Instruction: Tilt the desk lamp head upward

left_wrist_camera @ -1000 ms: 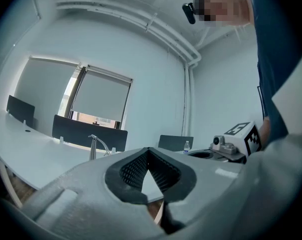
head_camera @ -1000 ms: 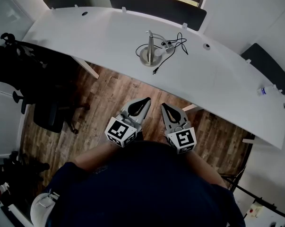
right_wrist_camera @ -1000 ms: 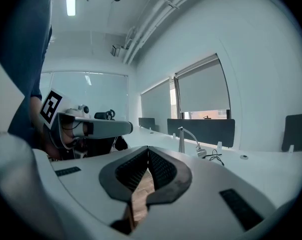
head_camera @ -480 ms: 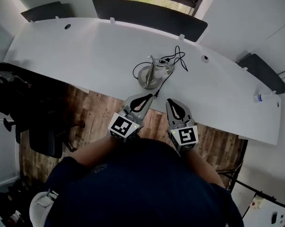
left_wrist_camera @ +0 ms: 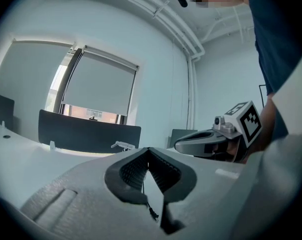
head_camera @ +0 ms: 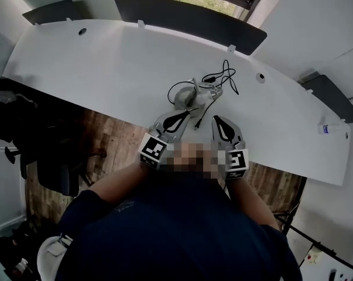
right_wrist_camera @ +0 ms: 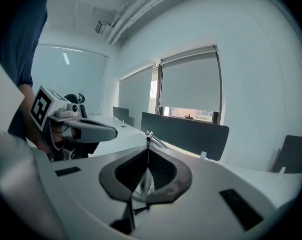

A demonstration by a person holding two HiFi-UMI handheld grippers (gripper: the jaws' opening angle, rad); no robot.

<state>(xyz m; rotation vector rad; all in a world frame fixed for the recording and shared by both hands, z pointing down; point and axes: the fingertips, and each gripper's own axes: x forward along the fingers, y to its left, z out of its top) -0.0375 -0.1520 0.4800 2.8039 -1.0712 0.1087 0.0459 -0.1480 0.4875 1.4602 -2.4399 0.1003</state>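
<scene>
A small silver desk lamp (head_camera: pixel 191 94) with a round base stands near the front edge of the white desk (head_camera: pixel 94 63). Its black cable (head_camera: pixel 224 75) loops behind it. My left gripper (head_camera: pixel 187 115) is shut and empty, its tip just short of the lamp base. The right gripper (head_camera: pixel 216 119) is shut too and points at the desk to the right of the lamp. The left gripper view shows the lamp head (left_wrist_camera: pixel 123 145) beyond the left gripper's (left_wrist_camera: pixel 148 149) closed jaws. In the right gripper view the lamp's joint (right_wrist_camera: pixel 149 136) rises just past the right gripper's (right_wrist_camera: pixel 148 150) tip.
Dark partition panels (head_camera: pixel 188 16) line the desk's far side below a window. A small bottle (head_camera: pixel 328 127) lies at the desk's right end. A black office chair (head_camera: pixel 53 157) stands on the wooden floor to the left.
Both grippers have moved forward from above the floor to the desk's front edge, close to the lamp. Their jaws stay shut.
</scene>
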